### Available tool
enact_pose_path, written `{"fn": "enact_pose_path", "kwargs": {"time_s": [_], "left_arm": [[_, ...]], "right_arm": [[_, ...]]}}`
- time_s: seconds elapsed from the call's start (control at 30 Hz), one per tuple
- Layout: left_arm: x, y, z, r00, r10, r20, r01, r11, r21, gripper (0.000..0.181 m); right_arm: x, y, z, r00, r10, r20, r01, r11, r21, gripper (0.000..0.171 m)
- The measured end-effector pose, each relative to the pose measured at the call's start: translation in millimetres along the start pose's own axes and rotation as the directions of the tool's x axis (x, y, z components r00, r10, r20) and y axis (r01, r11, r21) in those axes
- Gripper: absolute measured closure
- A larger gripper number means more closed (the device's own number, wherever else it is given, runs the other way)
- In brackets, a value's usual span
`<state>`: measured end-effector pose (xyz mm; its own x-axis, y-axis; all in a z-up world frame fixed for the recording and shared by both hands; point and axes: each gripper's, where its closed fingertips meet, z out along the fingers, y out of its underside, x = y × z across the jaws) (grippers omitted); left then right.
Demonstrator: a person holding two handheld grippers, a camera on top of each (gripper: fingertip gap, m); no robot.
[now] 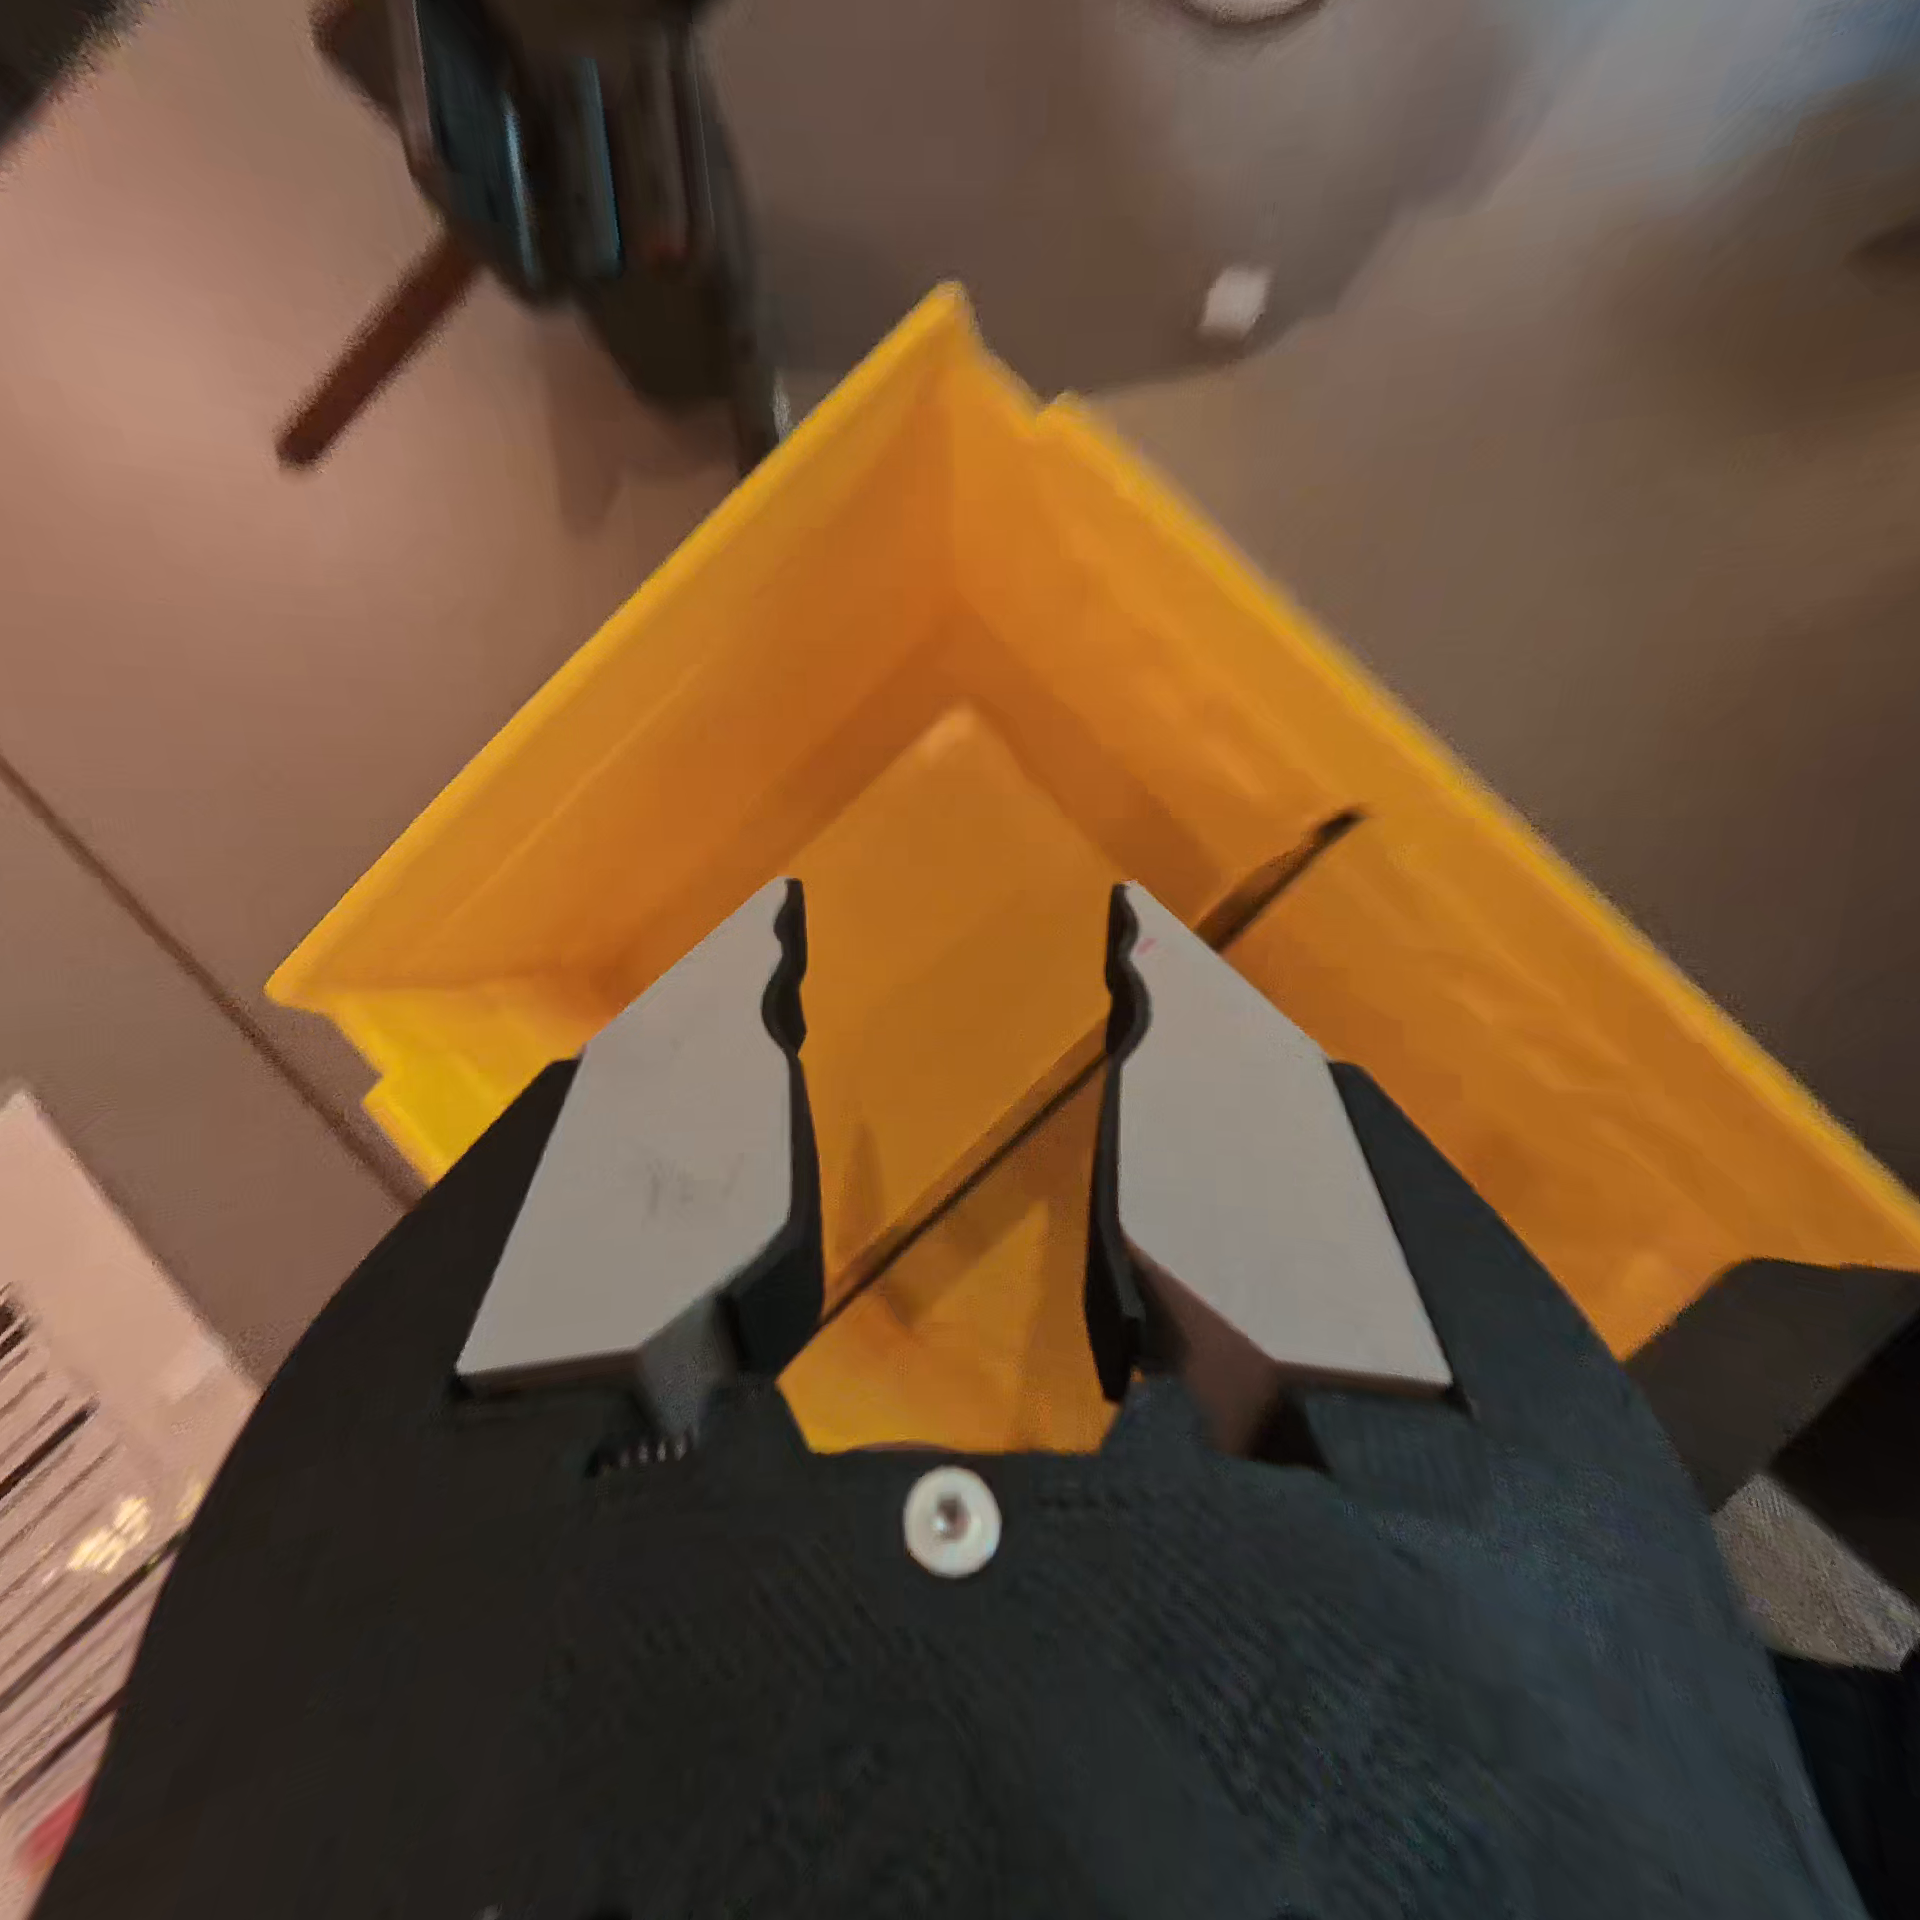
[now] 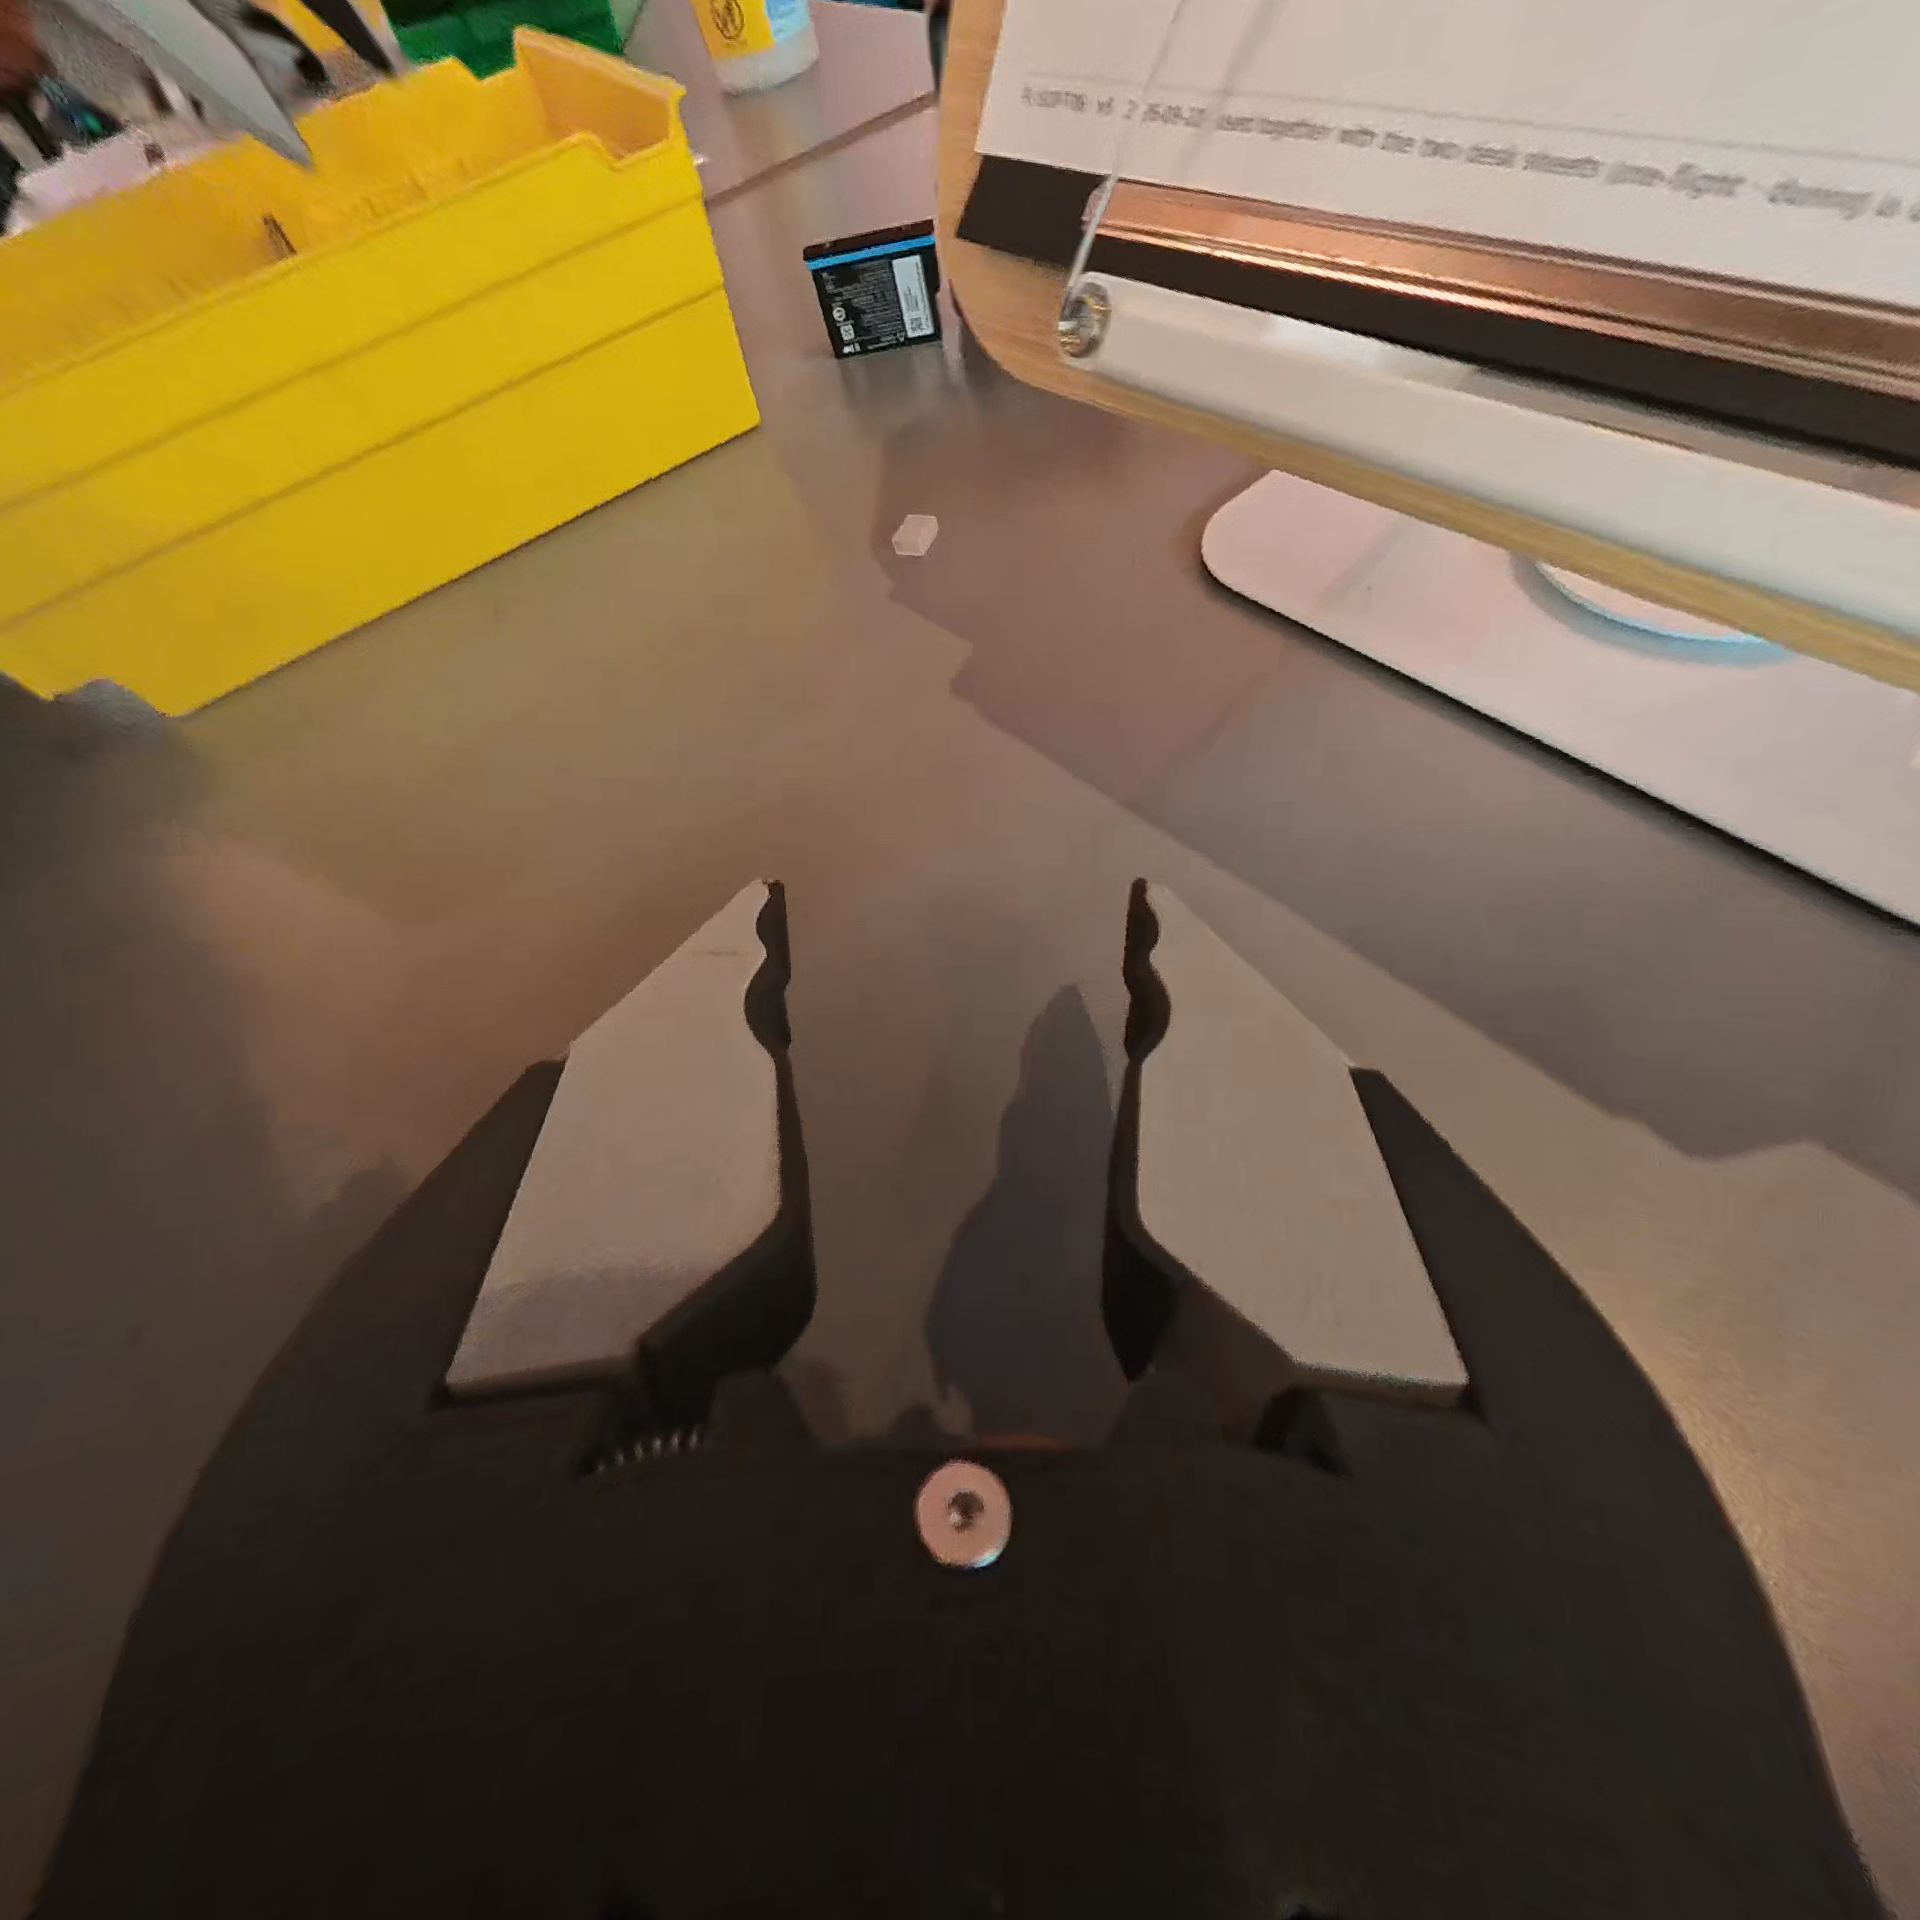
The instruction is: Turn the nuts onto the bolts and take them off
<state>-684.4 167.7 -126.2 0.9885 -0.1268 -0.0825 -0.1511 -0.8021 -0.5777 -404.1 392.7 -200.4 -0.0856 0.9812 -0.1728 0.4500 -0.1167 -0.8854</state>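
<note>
Both empty, jaws apart — left gripper [image 1: 956,904] above the yellow bin [image 1: 727,665], right gripper [image 2: 956,904] over bare table [image 2: 623,831].

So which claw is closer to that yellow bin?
The left. The left claw hangs open right above the yellow bin, pointing into it. The right claw is off to the side over the bare table, the bin well ahead.

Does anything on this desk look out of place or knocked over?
Nothing is spilled or damaged. One oddity: a tiny pale block lies alone on the table, between the yellow bin and the white stand base. No nuts or bolts show.
</note>
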Motion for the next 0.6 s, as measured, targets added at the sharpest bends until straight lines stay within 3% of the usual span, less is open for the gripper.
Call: {"fn": "enact_pose_path", "kwargs": {"time_s": [0.07,0.13,0.2,0.27,0.37,0.47,0.6], "left_arm": [[22.9,-8.8,-23.3,1.0,0.021,0.007,-0.022,0.989,0.149,0.134],[57.1,4.2,-44.2,0.997,0.023,-0.073,-0.009,0.982,0.188,0.136],[80.2,21.1,-63.1,0.985,-0.073,-0.155,0.102,0.976,0.194,0.138],[91.3,51.9,-68.6,0.986,-0.105,-0.133,0.125,0.981,0.148,0.116],[122.2,113.1,-50.7,0.987,-0.017,-0.161,0.019,1.0,0.006,0.116],[135.5,160.9,-25.0,0.985,-0.051,-0.166,0.025,0.987,-0.157,0.125],[130.7,161.4,-8.7,0.99,0.063,-0.122,-0.083,0.984,-0.16,0.146]], "right_arm": [[-5.3,1.7,1.2,0.999,-0.05,-0.006,0.05,0.999,-0.011,0.109],[-13.5,3.1,1.7,0.995,-0.098,0.009,0.098,0.995,-0.017,0.111],[-21.9,4.2,2.1,0.991,-0.13,0.036,0.131,0.991,-0.017,0.114],[-30.2,5.5,2.6,0.987,-0.146,0.069,0.148,0.989,-0.019,0.114],[-41.7,7.8,3.3,0.977,-0.181,0.111,0.185,0.983,-0.022,0.115],[-48.3,10.6,4.7,0.967,-0.221,0.124,0.226,0.974,-0.031,0.116],[-53.6,13.3,5.7,0.96,-0.248,0.126,0.255,0.966,-0.041,0.118]]}}
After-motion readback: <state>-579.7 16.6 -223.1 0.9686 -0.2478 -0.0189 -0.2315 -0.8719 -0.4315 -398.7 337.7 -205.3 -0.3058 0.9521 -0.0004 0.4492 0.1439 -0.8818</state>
